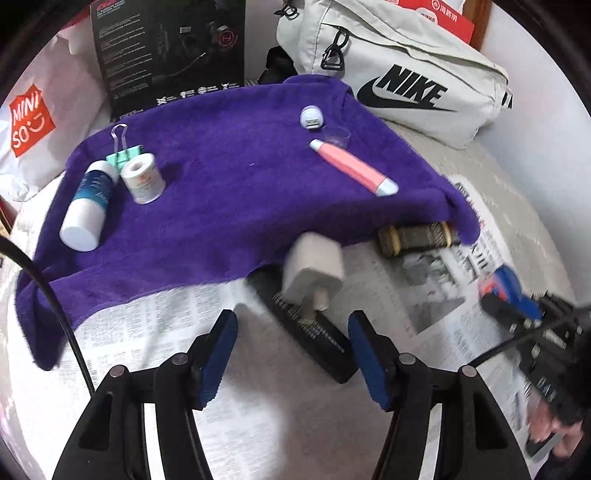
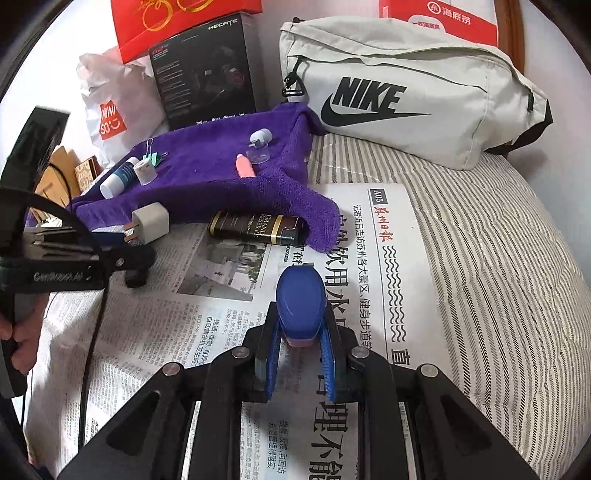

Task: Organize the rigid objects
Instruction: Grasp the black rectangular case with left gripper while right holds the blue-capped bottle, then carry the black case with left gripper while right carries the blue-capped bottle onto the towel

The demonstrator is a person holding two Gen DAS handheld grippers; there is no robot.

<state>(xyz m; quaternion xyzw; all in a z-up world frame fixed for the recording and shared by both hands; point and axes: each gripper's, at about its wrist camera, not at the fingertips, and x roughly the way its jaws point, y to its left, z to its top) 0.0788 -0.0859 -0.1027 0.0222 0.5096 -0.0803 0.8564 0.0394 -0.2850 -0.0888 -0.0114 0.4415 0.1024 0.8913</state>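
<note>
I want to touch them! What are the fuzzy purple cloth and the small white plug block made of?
The purple cloth looks like soft terry or fleece fabric: fuzzy, matte pile that folds and droops at its edges. The white plug block looks like smooth hard plastic with rounded corners; its two prongs look metallic, perhaps copper-coloured.

A newspaper [image 2: 369, 229] is spread over a striped bed [image 2: 498, 240]. A grey Nike bag [image 2: 406, 92], a black headset box [image 2: 207, 70], a red box [image 2: 177, 22] and a white Miniso bag [image 2: 110, 110] are lined up behind.
</note>
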